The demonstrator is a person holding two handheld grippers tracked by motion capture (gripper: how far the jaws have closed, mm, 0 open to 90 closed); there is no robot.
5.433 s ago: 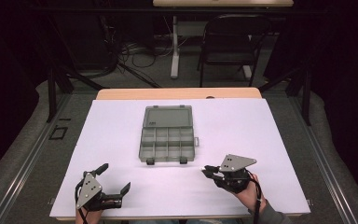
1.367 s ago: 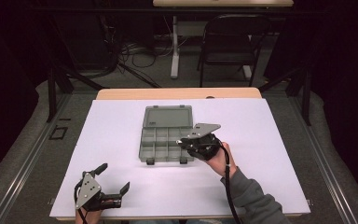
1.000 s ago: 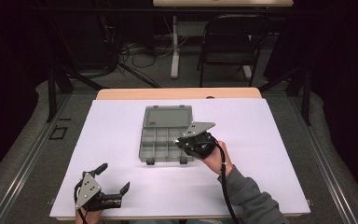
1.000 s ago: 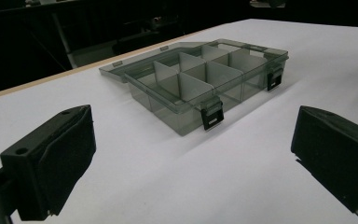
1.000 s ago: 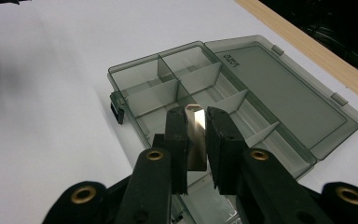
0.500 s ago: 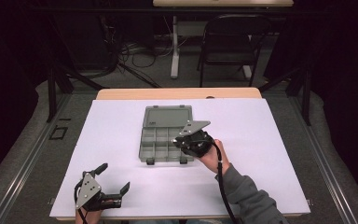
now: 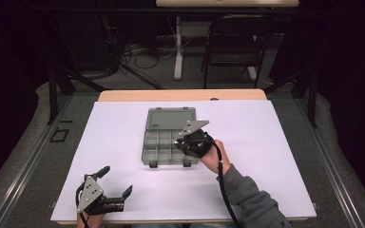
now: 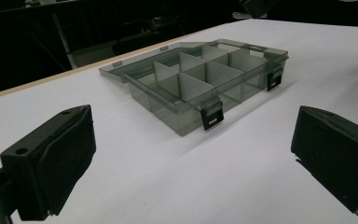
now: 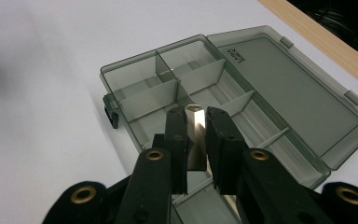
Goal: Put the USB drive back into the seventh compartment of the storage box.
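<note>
A smoky grey plastic compartment box [image 7: 164,142] lies open on the white table, lid flat behind it, dividers bare [image 9: 177,88] [image 8: 200,79]. My right gripper [image 7: 183,141] hovers over the box's right front compartments, shut on a small shiny metal piece [image 9: 196,135] that stands upright between its jaws. My left gripper [image 7: 116,183] rests near the table's front left edge, open, with nothing between its fingers [image 8: 51,163]; it looks toward the box's latched front wall.
The white table sheet [image 7: 266,142] spreads wide on both sides of the box. A wooden table edge [image 7: 180,95] runs behind it. A chair [image 7: 233,42] and cables stand on the dark floor beyond.
The right gripper has travelled from the table's front right up to the box and keeps edging left over its right compartments. The left gripper has stayed still.
</note>
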